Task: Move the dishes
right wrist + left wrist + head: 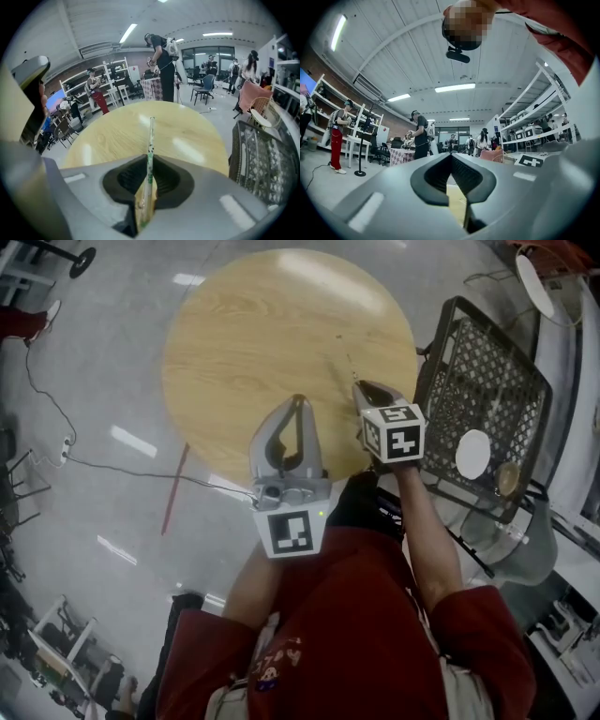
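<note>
Red shirt (347, 643) fills the head view's near edge. Right hand-held gripper (149, 164) is clamped on a thin pale piece (150, 136) with green marks. It shows only edge-on, so plate or stick cannot be told. It juts from the jaws over the worktop's (281, 324) right side. Left hand-held gripper (298, 401), closed and empty, hangs at the worktop's near edge. Rack (487, 371), right of the worktop, holds a white plate (473, 454).

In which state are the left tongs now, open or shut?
Shut. In the left gripper view, the pads of the left tongs meet at the tip, and nothing is held between them.
</note>
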